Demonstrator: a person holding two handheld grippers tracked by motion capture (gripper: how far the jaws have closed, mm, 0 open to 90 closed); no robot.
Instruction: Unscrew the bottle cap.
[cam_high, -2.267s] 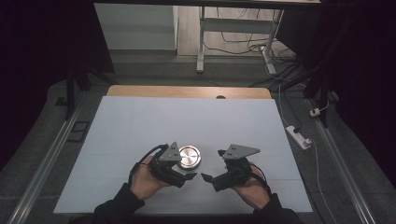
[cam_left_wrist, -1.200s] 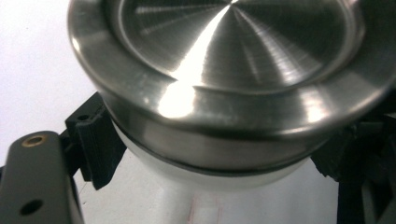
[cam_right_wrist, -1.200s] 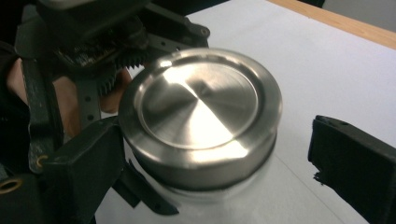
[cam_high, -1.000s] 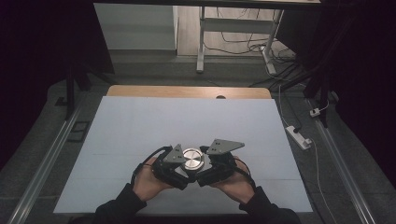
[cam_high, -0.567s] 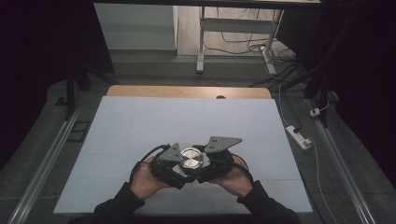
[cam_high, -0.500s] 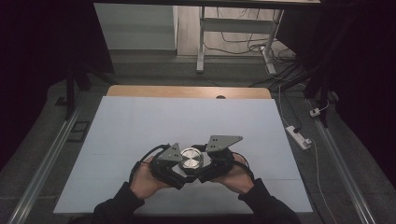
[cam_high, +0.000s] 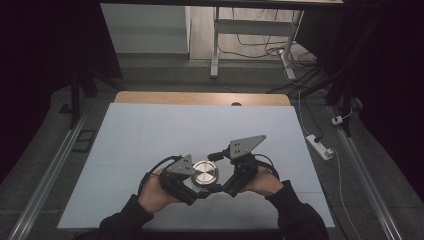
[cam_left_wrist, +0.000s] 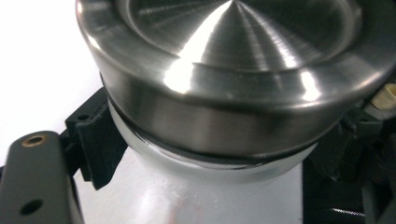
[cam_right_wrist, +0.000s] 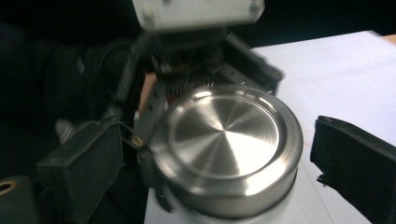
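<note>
A small white jar with a round brushed-steel lid (cam_high: 205, 173) sits low over the table's near middle. My left gripper (cam_high: 197, 186) is shut on its white body; the left gripper view has black pads (cam_left_wrist: 95, 140) pressing the body just under the lid (cam_left_wrist: 233, 60). My right gripper (cam_high: 220, 172) comes in from the right. Its jaws have just been opening. They now stand wide on either side of the lid (cam_right_wrist: 224, 140), with a visible gap at the right fingertip (cam_right_wrist: 355, 163). The right gripper (cam_right_wrist: 219, 163) is open.
The white table top (cam_high: 150, 130) has a wooden strip (cam_high: 200, 98) along its far edge. A white power strip (cam_high: 318, 146) and cables lie on the floor to the right. Desk legs (cam_high: 215, 45) stand beyond the table. Both forearms enter from the bottom.
The right gripper came in from the right to the jar's lid, then drew back a little to the right and upward. The left gripper and the jar stayed put.
</note>
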